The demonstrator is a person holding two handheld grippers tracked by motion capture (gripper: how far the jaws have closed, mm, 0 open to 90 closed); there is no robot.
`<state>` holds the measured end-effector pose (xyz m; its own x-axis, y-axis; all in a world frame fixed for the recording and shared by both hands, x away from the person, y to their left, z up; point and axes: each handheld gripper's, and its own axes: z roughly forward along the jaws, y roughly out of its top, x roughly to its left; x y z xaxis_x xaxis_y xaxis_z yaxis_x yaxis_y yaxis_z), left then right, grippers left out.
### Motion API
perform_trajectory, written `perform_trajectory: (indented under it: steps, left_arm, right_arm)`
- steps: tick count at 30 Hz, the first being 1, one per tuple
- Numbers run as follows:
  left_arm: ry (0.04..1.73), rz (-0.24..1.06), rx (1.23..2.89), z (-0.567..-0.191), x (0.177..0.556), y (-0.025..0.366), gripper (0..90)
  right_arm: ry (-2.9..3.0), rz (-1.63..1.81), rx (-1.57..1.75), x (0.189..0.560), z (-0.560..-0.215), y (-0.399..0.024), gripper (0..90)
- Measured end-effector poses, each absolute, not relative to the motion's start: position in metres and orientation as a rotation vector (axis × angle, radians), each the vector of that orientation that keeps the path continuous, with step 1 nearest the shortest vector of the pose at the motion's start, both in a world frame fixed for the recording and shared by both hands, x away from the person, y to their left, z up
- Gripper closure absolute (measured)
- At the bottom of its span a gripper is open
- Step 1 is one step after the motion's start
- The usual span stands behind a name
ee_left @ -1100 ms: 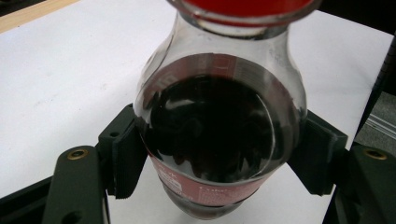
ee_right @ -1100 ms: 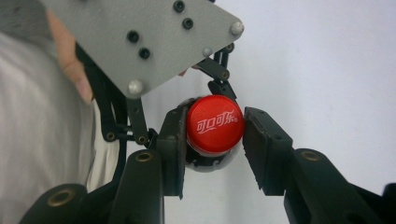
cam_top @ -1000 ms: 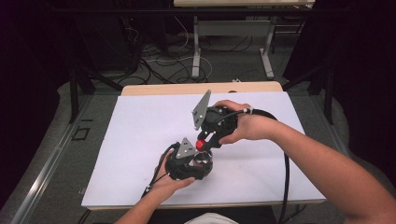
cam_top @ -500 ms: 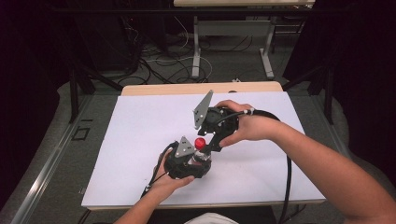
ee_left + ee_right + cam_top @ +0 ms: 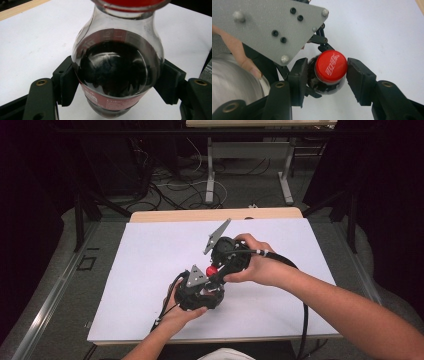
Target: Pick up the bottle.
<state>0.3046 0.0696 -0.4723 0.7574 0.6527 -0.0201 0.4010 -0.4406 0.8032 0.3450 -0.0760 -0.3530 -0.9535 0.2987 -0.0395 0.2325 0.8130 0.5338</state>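
Observation:
A small cola bottle (image 5: 117,75) with dark drink and a red label stands upright in my left gripper (image 5: 117,82), whose jaws are shut on its belly. In the high view the left gripper (image 5: 209,286) sits near the table's front middle, held in a hand. The bottle's red cap (image 5: 331,66) lies between the jaws of my right gripper (image 5: 327,75), which comes down on it from above. These jaws have just been closing; a small gap still shows between the left pad and the cap. From above, the cap (image 5: 212,269) is a red dot under the right gripper (image 5: 215,271).
A white sheet (image 5: 150,260) covers the table, with a wooden edge (image 5: 200,214) at the back. The right gripper's black cable (image 5: 305,320) loops off the front edge. The left gripper's grey plate (image 5: 269,27) stands close beside the cap. Table legs and cables lie on the floor behind.
The right hand has shifted slightly over the cap. The left hand and the bottle have stayed where they were.

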Motion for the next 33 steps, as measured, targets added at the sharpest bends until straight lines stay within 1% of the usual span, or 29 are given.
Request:
perform_trajectory:
  steps: [4,7,9,17,22,25,26,27,28,29,30,31,33]
  left_arm:
    - [0.783,0.367,2.088,-0.473,0.304,0.068,29.8]
    - [0.771,0.367,2.096,-0.472,0.303,0.068,29.9]
    - [0.761,0.364,2.085,-0.473,0.304,0.068,29.9]
    - [0.731,0.360,2.086,-0.471,0.302,0.068,29.9]
    - [0.728,0.355,2.090,-0.472,0.302,0.067,29.9]
    - [0.737,0.350,2.086,-0.472,0.302,0.067,29.9]
    - [0.744,0.340,2.089,-0.472,0.302,0.068,29.9]
    - [0.747,0.344,2.088,-0.472,0.302,0.068,29.9]
    - [0.753,0.351,2.094,-0.472,0.303,0.069,29.9]
    - [0.753,0.351,2.094,-0.472,0.303,0.069,29.9]
    - [0.765,0.353,2.085,-0.472,0.304,0.070,29.9]
    - [0.765,0.353,2.085,-0.472,0.304,0.070,29.9]
    - [0.774,0.364,2.076,-0.472,0.305,0.071,29.9]
  right_arm:
    - [2.880,0.807,0.369,0.346,-0.355,-0.072,53.7]
    - [2.878,0.788,0.318,0.347,-0.355,-0.070,59.2]
    - [2.894,0.782,0.259,0.350,-0.353,-0.069,60.1]
    - [2.991,0.793,-0.262,0.367,-0.350,-0.072,60.3]
    - [2.967,0.793,-0.502,0.374,-0.351,-0.077,59.9]
    - [2.968,0.793,-0.511,0.375,-0.351,-0.078,59.4]
    - [2.959,0.788,-0.412,0.373,-0.352,-0.079,49.4]
    - [2.959,0.788,-0.412,0.373,-0.352,-0.079,49.4]
    - [2.975,0.826,-0.274,0.370,-0.353,-0.079,46.0]
    - [2.975,0.826,-0.274,0.370,-0.353,-0.079,46.0]
    - [2.963,0.819,-0.168,0.367,-0.352,-0.079,45.8]
    - [2.963,0.819,-0.168,0.367,-0.352,-0.079,45.8]
    - [2.949,0.867,-0.015,0.359,-0.353,-0.079,45.9]
